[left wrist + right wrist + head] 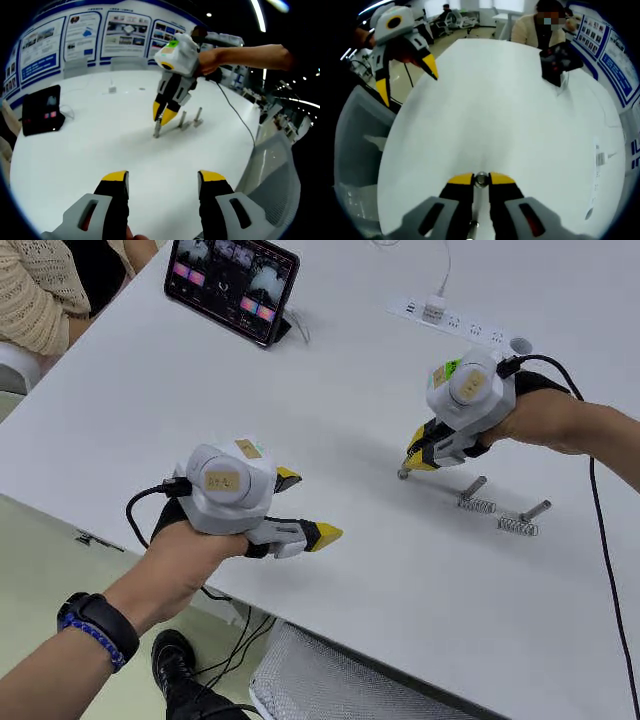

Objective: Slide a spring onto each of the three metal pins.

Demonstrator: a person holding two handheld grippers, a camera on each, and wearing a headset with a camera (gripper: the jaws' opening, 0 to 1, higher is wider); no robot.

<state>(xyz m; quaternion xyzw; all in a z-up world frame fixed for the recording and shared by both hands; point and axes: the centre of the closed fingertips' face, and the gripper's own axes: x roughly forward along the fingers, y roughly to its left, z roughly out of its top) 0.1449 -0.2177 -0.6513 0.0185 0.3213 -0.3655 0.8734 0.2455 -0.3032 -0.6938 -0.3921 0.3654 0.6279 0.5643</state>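
White table [300, 390]: two springs [478, 505] beside two pins [473, 486]. Right gripper [411, 462] fingers pinch the third pin [481, 178]; left gripper [310, 506] fingers wide, empty. I reckon its spring comes next.

The left gripper [308, 506] and right gripper [410, 466] are each formed of a rounded pale grey housing with black jaws tipped in yellow. Tan labels [222, 480] are stuck on top, and a black cable [137, 512] is plugged into each. A green sticker [452, 367] is borne by the right one, and a black wristband [100, 620] with blue beads is worn on the left wrist
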